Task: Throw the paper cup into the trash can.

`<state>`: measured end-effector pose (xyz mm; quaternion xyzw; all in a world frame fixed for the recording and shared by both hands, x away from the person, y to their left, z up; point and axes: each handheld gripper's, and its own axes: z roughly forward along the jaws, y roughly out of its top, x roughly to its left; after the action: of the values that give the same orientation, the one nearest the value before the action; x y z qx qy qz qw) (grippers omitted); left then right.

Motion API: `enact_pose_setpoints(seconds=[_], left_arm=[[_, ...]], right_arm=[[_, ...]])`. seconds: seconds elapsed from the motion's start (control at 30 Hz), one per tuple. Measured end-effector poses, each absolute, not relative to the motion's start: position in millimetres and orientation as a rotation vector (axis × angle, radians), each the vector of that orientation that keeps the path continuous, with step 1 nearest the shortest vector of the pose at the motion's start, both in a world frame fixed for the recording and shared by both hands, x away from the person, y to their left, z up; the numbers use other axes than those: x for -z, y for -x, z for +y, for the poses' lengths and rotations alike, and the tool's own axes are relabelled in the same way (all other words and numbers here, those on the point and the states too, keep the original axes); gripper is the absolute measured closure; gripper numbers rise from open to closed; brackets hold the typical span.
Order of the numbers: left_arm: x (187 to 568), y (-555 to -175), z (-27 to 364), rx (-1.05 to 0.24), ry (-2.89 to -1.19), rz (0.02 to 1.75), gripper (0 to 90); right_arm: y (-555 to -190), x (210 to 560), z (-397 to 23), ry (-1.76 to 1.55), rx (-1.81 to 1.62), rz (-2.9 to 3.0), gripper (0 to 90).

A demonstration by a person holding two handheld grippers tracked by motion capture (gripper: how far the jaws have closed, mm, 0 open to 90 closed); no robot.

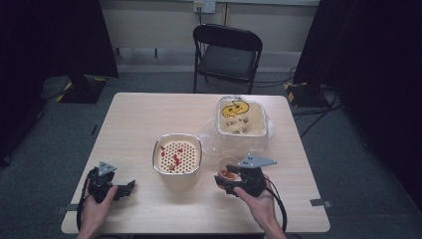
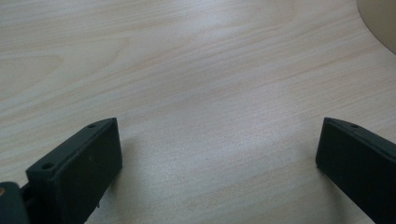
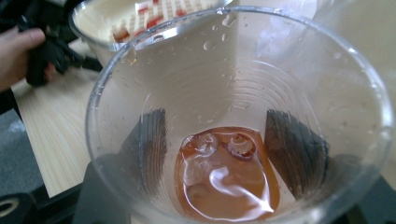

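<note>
Clear cup (image 3: 238, 116) holds reddish-orange liquid (image 3: 226, 179); cream strainer (image 1: 177, 156) has red bits (image 1: 175, 159).

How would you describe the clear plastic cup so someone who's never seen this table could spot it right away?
Start at the wooden table and find the steel-rimmed strainer bowl near its middle. Just to its right, the right gripper grips a small clear plastic cup. It is the see-through one, with reddish-orange liquid and red bits at its bottom.

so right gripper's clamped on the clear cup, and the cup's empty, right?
Not empty. The right gripper view shows the cup holding a shallow pool of reddish liquid at the bottom. The right gripper is indeed clamped on it, jaws either side.
</note>
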<state>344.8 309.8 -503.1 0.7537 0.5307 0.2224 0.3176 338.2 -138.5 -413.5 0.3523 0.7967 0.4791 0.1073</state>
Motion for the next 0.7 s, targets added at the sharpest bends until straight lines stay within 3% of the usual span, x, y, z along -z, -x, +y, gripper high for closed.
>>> enact_pose_setpoints(seconds=[0.7], left_arm=[[503.2,-344.8,309.8,-0.583,-1.982,1.397,0.0]], right_arm=[[-367.6,336.9,-99.8,-0.913,-1.523,2.140,41.5]])
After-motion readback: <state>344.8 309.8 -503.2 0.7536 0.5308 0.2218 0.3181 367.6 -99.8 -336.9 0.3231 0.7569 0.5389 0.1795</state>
